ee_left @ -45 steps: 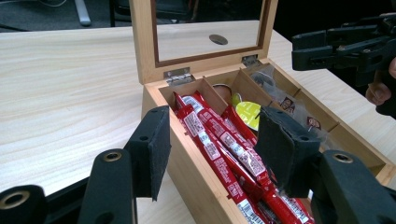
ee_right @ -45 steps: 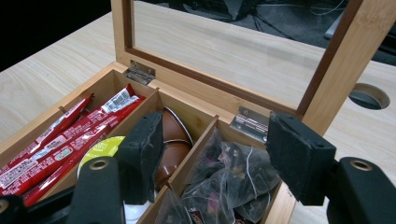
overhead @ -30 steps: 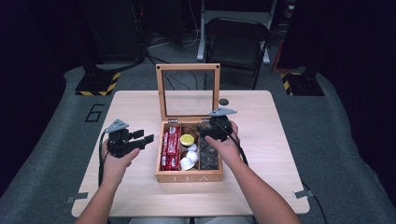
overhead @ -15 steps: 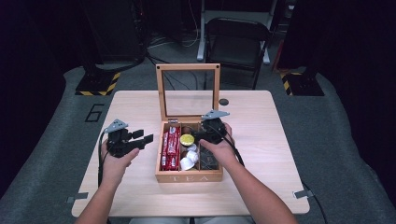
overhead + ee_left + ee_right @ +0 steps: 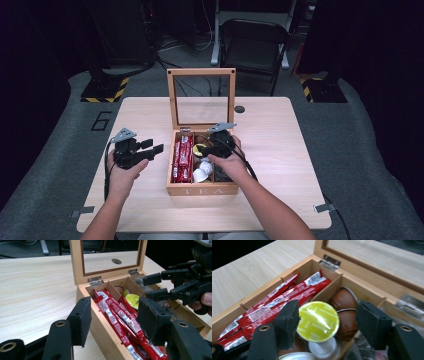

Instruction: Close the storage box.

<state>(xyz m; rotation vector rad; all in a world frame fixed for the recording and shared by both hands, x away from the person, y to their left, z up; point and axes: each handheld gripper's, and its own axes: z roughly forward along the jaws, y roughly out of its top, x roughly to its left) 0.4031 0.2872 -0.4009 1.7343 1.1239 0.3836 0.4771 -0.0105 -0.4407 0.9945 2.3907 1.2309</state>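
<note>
A wooden tea box (image 5: 200, 190) stands open on the table. Its left compartment holds red packets (image 5: 182, 157) (image 5: 274, 305). My right gripper (image 5: 209, 146) (image 5: 327, 312) dips into the middle compartment. Its jaws have just been opening and stand open on either side of a yellow-lidded capsule (image 5: 318, 321); the right pad is clear of it. Brown capsules (image 5: 344, 302) lie behind and a white one (image 5: 322, 347) in front. My left gripper (image 5: 150, 149) (image 5: 115, 315) hovers left of the box, open and empty, pointing at the red packets (image 5: 117, 315).
The glass-paned lid (image 5: 201, 100) stands upright at the back of the box. A small black disc (image 5: 239, 109) lies on the table (image 5: 280, 150) behind it. Dark packets fill the box's right compartment. A folding chair (image 5: 255, 45) stands beyond the table.
My right gripper has moved a little left and down over the middle compartment, and its jaws have spread slightly. The left gripper has stayed put.
</note>
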